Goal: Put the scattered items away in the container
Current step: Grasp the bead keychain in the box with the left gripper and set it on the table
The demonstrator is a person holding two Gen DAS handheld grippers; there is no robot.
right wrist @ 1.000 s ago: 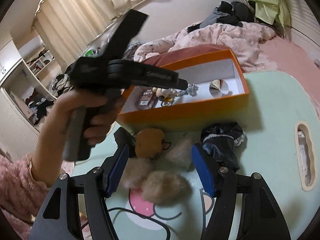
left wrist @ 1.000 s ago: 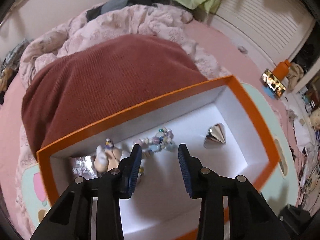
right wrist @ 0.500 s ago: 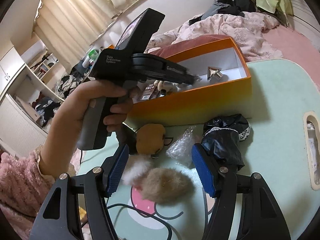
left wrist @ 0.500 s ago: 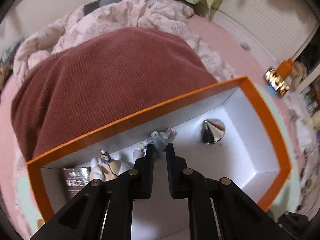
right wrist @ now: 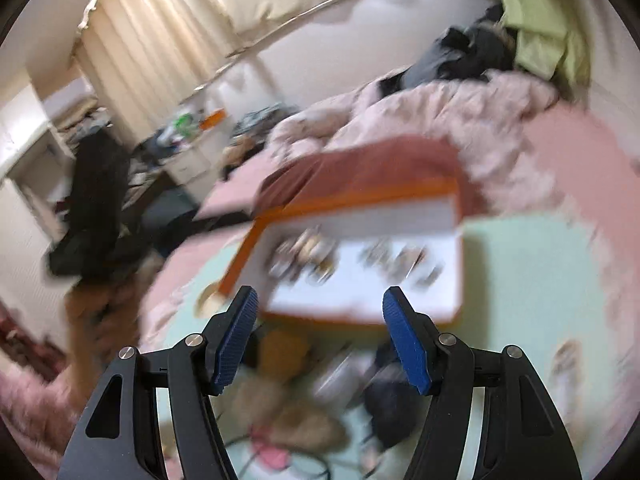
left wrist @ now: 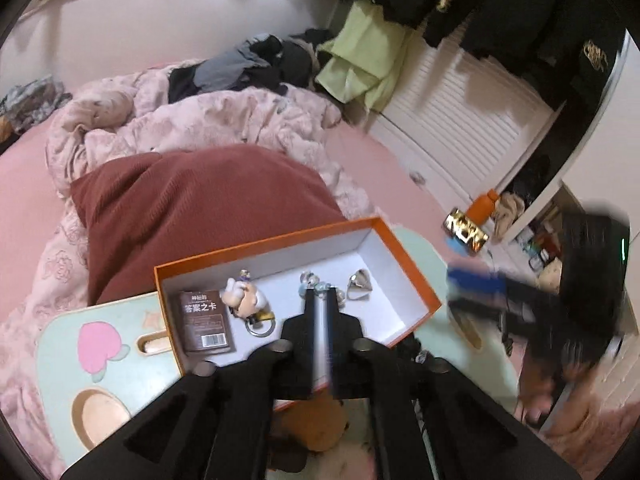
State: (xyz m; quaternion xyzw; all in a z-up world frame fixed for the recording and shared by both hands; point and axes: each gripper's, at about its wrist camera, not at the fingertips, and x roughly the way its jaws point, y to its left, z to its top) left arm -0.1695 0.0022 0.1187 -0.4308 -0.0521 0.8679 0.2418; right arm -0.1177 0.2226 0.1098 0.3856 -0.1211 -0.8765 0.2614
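An orange box [left wrist: 404,266] with a white inside stands on a mint table [left wrist: 60,344]. In it lie a brown card [left wrist: 206,322], a small figurine keychain [left wrist: 244,298], a bead string [left wrist: 316,284] and a silver cone [left wrist: 360,290]. My left gripper [left wrist: 320,308] is shut and empty, raised above the box. My right gripper [right wrist: 320,328] is open and empty, above the table in front of the blurred box [right wrist: 352,316]. Below it lie a brown plush [right wrist: 280,350], fluffy beige balls [right wrist: 296,420] and a black cloth [right wrist: 392,400], all blurred.
A dark red cushion [left wrist: 192,208] and a pink quilt [left wrist: 224,120] lie behind the box. The right gripper shows blurred in the left wrist view [left wrist: 480,292]. A white louvred door [left wrist: 460,128] stands at the right. An orange bottle [left wrist: 482,206] stands on the floor.
My left gripper shut with nothing in it and rose back away from the box. My right gripper swung up and moved fast, blurring its view.
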